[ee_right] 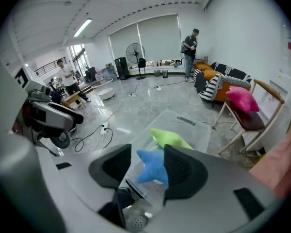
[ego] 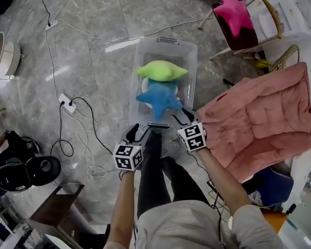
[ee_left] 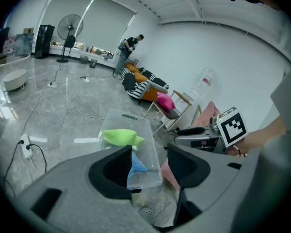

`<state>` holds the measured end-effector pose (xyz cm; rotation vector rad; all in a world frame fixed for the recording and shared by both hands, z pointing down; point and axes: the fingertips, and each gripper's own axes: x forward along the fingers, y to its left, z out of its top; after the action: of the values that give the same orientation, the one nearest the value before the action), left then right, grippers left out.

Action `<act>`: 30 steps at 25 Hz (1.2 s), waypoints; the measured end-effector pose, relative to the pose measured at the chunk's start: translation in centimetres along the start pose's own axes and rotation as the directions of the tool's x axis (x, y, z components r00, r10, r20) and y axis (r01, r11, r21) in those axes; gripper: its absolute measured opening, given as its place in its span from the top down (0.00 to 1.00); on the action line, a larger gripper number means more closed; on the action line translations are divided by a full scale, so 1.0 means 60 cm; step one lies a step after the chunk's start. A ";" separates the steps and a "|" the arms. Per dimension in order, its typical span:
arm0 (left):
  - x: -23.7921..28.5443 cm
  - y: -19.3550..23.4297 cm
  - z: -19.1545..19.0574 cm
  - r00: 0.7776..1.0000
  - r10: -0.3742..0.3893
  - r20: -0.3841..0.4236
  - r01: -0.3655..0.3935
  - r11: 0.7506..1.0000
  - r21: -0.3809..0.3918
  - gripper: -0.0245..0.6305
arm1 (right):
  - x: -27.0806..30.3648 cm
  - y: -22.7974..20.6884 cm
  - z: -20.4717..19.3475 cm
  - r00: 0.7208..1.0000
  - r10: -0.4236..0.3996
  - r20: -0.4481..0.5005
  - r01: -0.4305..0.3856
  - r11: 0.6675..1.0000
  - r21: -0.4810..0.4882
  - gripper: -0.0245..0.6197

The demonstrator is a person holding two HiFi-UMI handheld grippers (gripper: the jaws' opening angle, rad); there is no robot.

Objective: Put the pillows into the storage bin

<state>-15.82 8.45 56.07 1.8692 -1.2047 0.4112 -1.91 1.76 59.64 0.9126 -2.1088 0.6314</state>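
The left gripper (ego: 137, 134) and right gripper (ego: 186, 117) hover with jaws spread, holding nothing. Just ahead of the jaws, a clear storage bin (ego: 189, 61) holds a green pillow (ego: 161, 70) and a blue star pillow (ego: 159, 98); a pink star pillow (ego: 234, 12) sits on a chair (ego: 272, 15) farther off

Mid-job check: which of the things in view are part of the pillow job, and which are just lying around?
Part of the job:
- storage bin
- green pillow, in the bin
- blue pillow, in the bin
- pink pillow, on the chair, not yet binned

Lying about:
- chair
- pink blanket
- power strip
- floor cables
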 end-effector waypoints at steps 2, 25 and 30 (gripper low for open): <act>-0.040 -0.033 -0.013 1.000 0.015 0.016 -0.015 1.000 -0.008 0.61 | -0.051 0.031 -0.008 1.000 0.019 0.020 -0.019 1.000 -0.004 0.64; -0.297 -0.323 -0.018 0.989 0.021 0.149 -0.039 0.992 0.119 0.61 | -0.478 0.136 -0.064 0.978 0.010 0.210 -0.039 0.990 0.133 0.64; -0.316 -0.347 -0.020 0.987 0.026 0.156 -0.047 0.990 0.132 0.61 | -0.516 0.139 -0.071 0.974 -0.014 0.226 -0.020 0.989 0.147 0.64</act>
<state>-6.83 23.97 34.35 2.0280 -1.3441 0.3824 8.16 22.28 36.78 1.1098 -2.2885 0.7227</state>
